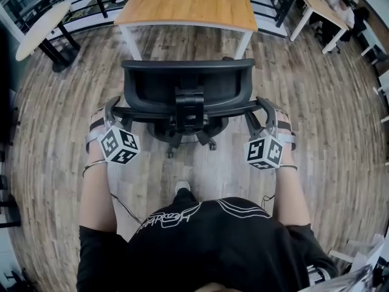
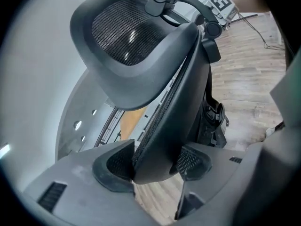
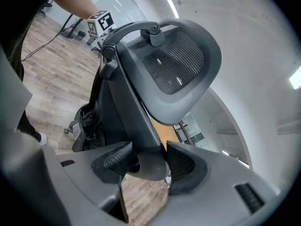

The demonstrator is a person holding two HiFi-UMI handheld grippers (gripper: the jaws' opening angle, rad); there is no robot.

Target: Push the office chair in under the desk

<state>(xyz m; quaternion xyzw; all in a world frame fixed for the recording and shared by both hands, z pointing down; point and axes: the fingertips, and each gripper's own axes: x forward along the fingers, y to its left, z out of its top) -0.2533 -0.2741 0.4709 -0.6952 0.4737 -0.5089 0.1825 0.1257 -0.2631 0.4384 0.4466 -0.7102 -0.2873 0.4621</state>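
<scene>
At the left of the head view, the left gripper (image 1: 113, 111) (image 2: 155, 166) pinches the left edge of the office chair's (image 1: 188, 87) (image 2: 178, 79) (image 3: 141, 102) backrest, both pads pressed on it. The black mesh chair stands mid-frame on the plank floor (image 1: 55, 120), just below the wooden desk (image 1: 188, 5) at top centre, its back short of the desk's near edge. At the right, the right gripper (image 1: 267, 111) (image 3: 148, 164) clamps the backrest's right edge.
</scene>
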